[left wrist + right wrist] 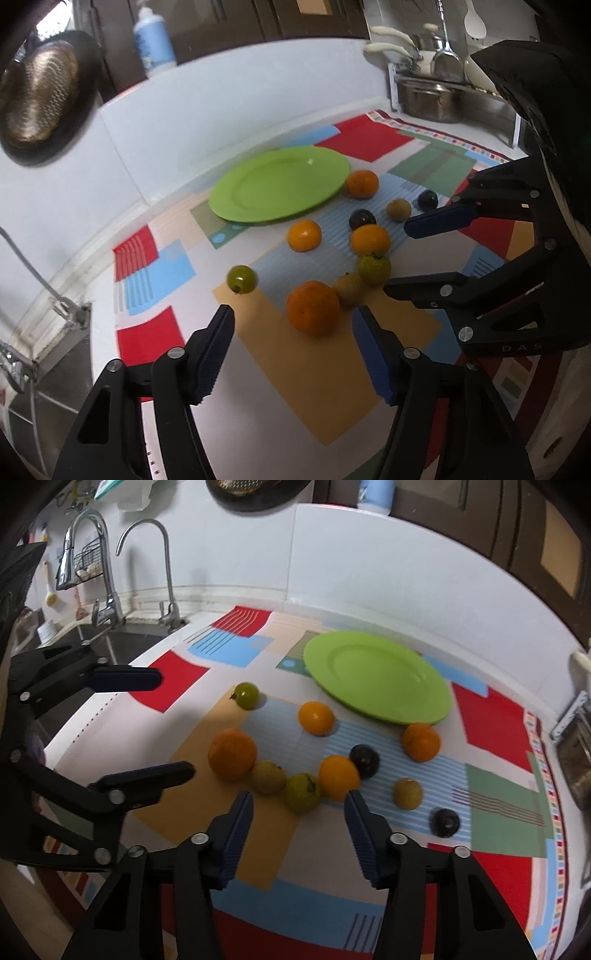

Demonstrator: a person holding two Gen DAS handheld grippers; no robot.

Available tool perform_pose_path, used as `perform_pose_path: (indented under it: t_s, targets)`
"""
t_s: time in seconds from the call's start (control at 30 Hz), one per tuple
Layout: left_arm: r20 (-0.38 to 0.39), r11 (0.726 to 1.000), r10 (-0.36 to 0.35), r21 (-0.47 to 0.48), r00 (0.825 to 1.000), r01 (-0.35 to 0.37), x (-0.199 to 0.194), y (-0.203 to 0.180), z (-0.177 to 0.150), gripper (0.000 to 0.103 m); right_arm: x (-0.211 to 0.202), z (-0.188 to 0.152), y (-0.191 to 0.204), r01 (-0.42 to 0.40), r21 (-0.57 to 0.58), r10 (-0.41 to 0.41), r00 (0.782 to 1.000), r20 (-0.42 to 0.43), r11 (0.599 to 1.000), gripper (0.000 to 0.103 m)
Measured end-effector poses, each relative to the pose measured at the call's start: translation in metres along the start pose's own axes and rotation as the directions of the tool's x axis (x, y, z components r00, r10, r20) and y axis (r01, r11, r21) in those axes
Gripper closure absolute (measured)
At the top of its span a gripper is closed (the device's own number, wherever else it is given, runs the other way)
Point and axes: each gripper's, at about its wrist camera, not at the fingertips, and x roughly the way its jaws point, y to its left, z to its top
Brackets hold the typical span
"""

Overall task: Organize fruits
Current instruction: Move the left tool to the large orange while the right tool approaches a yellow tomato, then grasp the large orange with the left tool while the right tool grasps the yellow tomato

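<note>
A green plate (280, 184) (376, 675) lies empty at the back of a patterned mat (325, 376). Several oranges, green fruits, yellowish fruits and two dark plums are scattered in front of it. My left gripper (293, 309) is open, and a large orange (313, 306) (232, 753) sits just past its tips, untouched. My right gripper (298, 795) is open too. A green fruit (303, 792) (373, 267) lies beyond its tips without touching the pads, beside a smaller orange (338, 777). Each gripper shows in the other's view, the right gripper (399, 256) and the left gripper (174, 723).
A sink (122, 640) with two taps (162, 576) lies left of the mat. A dish rack with metal pots (432, 96) stands at the back right. A pan (40, 96) hangs on the wall, and a white bottle (153, 40) stands behind the backsplash.
</note>
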Motion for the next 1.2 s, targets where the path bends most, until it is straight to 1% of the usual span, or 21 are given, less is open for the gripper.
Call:
perform_pose_path:
  t_s: [0.07,0.13,0.37,0.43,0.57,0.63,0.8,0.87,0.97,1.0,1.2]
  targets:
    - [-0.010,1.000,-0.016,0.003,1.000,0.016,0.007,0.001,0.001,0.041,0.007,0.000,-0.003,-0.002,0.002,0.002,1.000,-0.009,1.000,0.053]
    - [-0.019,0.999,-0.033,0.008,0.999,0.034,0.014,0.001,0.002,0.043,0.013,0.000,-0.005,-0.006,0.003,0.006,1.000,-0.020,1.000,0.057]
    - [-0.041,0.996,-0.089,0.021,0.995,0.089,0.029,0.000,0.003,0.046,0.025,0.000,-0.008,-0.027,-0.001,0.027,0.999,-0.045,1.000,0.063]
    - [-0.044,0.995,-0.098,0.023,0.994,0.099,0.031,0.000,0.003,0.047,0.027,0.000,-0.008,-0.034,-0.002,0.034,0.998,-0.053,0.999,0.067]
    - [-0.045,0.993,-0.111,0.023,0.993,0.113,0.035,0.001,0.003,0.048,0.030,0.000,-0.008,-0.042,0.000,0.041,0.997,-0.061,0.999,0.069]
    - [-0.049,0.992,-0.120,0.023,0.992,0.121,0.037,0.001,0.002,0.051,0.032,0.000,-0.008,-0.046,-0.001,0.046,0.997,-0.062,0.999,0.069]
    - [-0.051,0.992,-0.122,0.022,0.991,0.123,0.040,0.001,0.002,0.054,0.034,0.000,-0.009,-0.043,-0.005,0.042,0.997,-0.061,0.999,0.069]
    - [-0.052,0.991,-0.128,0.016,0.990,0.129,0.041,0.001,0.003,0.057,0.034,0.001,-0.009,-0.041,-0.002,0.041,0.997,-0.061,0.999,0.069]
    - [-0.054,0.992,-0.124,0.010,0.991,0.125,0.043,0.001,0.003,0.062,0.035,0.002,-0.009,-0.033,-0.006,0.033,0.998,-0.057,0.999,0.073]
    - [-0.052,0.992,-0.123,0.007,0.991,0.124,0.043,0.001,0.003,0.062,0.036,0.002,-0.010,-0.031,-0.006,0.031,0.998,-0.058,0.999,0.075]
    - [-0.055,0.993,-0.119,-0.028,0.991,0.117,0.042,0.003,0.004,0.062,0.035,0.001,-0.011,-0.042,0.004,0.042,0.998,-0.050,0.999,0.076]
